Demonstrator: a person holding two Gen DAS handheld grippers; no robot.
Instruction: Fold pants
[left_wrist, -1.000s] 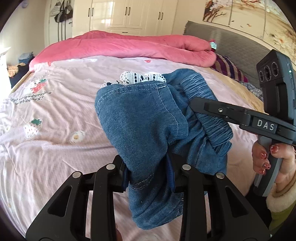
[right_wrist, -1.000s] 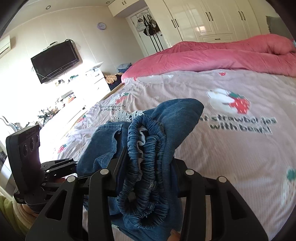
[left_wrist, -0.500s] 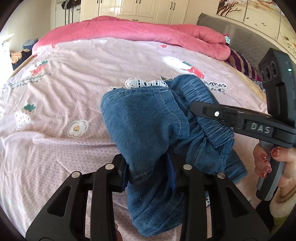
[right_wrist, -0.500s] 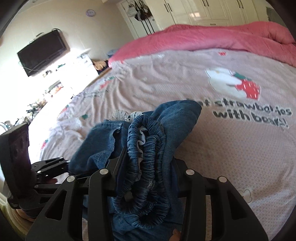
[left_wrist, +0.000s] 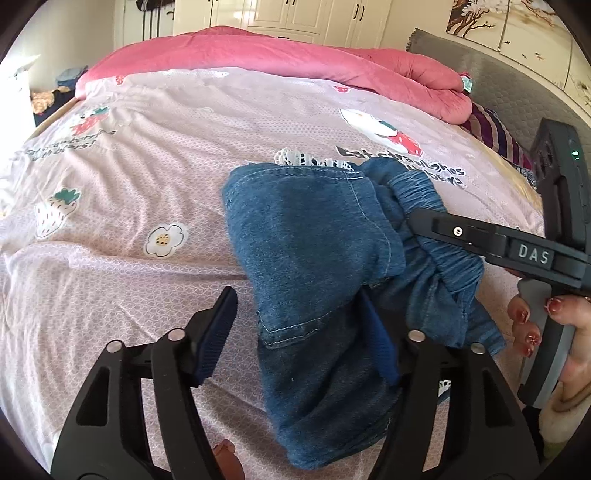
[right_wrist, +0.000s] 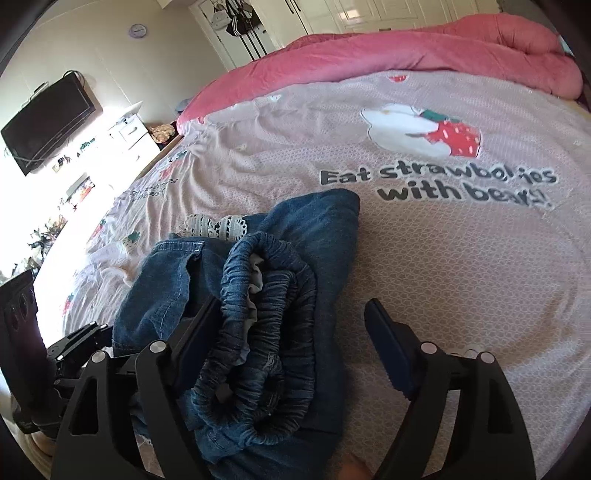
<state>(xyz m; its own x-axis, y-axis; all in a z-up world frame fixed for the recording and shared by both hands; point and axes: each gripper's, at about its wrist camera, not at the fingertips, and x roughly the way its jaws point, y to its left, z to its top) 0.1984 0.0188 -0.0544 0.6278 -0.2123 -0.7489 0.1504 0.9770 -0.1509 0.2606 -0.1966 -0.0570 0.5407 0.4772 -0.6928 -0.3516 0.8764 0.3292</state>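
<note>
Bedsheet (right_wrist: 461, 258) printed with strawberries carries folded denim pants (left_wrist: 314, 258), both jaws opening around them. Left hand-held gripper (left_wrist: 295, 332) shows lace trim (left_wrist: 306, 159); right hand-held gripper (right_wrist: 291, 343) alone reveals the gathered waistband (right_wrist: 258, 332) and wall television (right_wrist: 48, 118).

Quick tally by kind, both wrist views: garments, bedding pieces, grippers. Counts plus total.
Denim pants: 1
Bedding: 2 – printed sheet, pink quilt
Grippers: 2 – left gripper, right gripper, both opening, denim between the jaws
Total: 5
</note>
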